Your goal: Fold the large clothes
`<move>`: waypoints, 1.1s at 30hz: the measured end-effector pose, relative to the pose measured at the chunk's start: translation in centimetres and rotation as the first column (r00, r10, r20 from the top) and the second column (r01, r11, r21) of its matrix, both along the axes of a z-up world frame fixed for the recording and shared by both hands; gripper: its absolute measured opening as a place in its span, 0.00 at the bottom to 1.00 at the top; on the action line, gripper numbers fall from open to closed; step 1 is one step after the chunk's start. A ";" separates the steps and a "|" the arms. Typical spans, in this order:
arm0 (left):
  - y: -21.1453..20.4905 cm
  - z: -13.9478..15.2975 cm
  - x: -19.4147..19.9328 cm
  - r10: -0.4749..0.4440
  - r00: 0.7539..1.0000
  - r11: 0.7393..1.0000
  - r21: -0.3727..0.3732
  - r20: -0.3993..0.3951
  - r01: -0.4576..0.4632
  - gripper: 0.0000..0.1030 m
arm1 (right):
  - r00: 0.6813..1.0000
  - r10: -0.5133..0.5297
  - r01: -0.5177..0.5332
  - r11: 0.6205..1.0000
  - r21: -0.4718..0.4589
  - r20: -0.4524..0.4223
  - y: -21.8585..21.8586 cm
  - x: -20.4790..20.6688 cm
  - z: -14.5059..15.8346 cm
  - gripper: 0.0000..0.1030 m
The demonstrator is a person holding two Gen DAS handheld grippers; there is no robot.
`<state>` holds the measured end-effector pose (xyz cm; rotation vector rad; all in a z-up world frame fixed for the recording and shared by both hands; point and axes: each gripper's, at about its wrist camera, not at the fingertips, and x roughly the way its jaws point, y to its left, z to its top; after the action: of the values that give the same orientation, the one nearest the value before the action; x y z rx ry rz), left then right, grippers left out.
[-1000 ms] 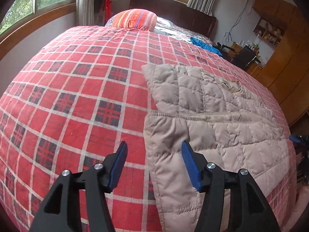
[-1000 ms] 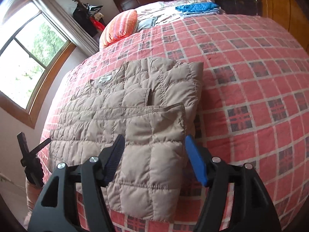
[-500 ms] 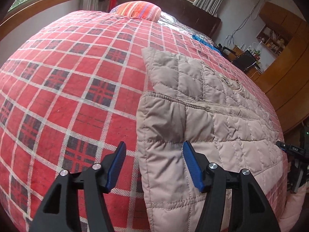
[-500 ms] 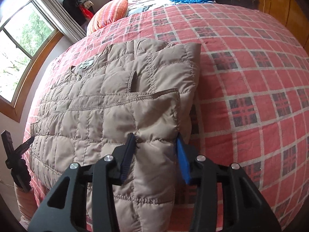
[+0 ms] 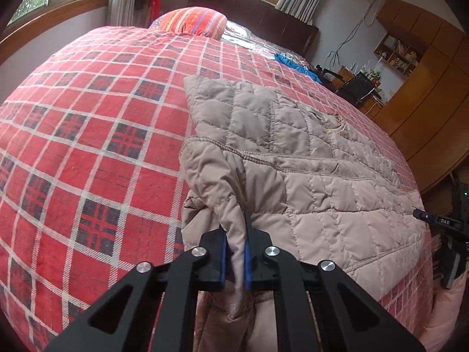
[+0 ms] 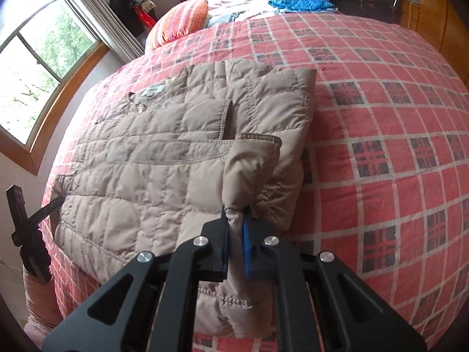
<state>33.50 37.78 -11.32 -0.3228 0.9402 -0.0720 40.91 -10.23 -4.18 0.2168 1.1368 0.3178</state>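
Fingers of the left gripper are pinching a raised fold at one near corner of the beige quilted jacket; the right gripper is clamping the other near corner in the same way. The jacket is lying flat on the red checked bedspread, its neck label too small to read. A striped pillow is sitting far behind.
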 end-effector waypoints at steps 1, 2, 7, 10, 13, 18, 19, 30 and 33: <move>-0.3 0.7 -0.7 -0.005 1.000 1.000 0.013 0.028 0.004 0.07 | 1.000 0.003 -0.003 1.000 0.011 0.016 -0.2 -0.6 0.6 0.06; -0.5 1.4 -1.3 -0.013 0.998 1.000 0.026 0.059 0.011 0.06 | 0.999 0.005 -0.005 1.000 0.024 0.033 -0.5 -1.2 1.4 0.06; -1.9 5.8 -3.1 -0.025 0.979 0.997 0.070 0.202 0.011 0.06 | 0.994 0.006 -0.012 0.998 0.055 0.108 -1.0 -2.6 5.0 0.06; -2.6 8.7 -2.5 -0.016 0.956 0.996 0.085 0.291 -0.009 0.06 | 0.985 -0.008 0.000 0.999 0.047 0.170 -1.0 -2.3 7.6 0.06; -2.9 11.0 -0.3 -0.002 0.940 0.996 0.088 0.341 -0.029 0.06 | 0.980 -0.040 0.031 0.998 0.049 0.195 -1.2 -0.9 9.5 0.06; -3.0 12.2 4.7 0.034 0.921 0.990 0.111 0.388 -0.083 0.06 | 0.979 -0.105 0.096 0.993 0.062 0.177 -1.9 3.5 10.5 0.06; -2.9 12.1 5.8 0.040 0.921 0.990 0.106 0.389 -0.087 0.06 | 0.979 -0.117 0.108 0.992 0.067 0.166 -2.0 4.8 10.3 0.06; -1.9 4.7 15.7 0.089 0.969 0.983 0.136 0.232 -0.123 0.06 | 0.984 -0.169 0.167 0.985 0.044 0.047 -1.1 14.2 3.6 0.06; -1.5 2.0 17.1 0.101 0.981 0.979 0.157 0.164 -0.127 0.07 | 0.985 -0.169 0.169 0.986 0.014 0.020 -0.6 15.5 1.4 0.06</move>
<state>50.64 36.32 -9.36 -0.2121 0.7663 0.0861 56.43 -10.84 -2.75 0.3185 1.0882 0.1763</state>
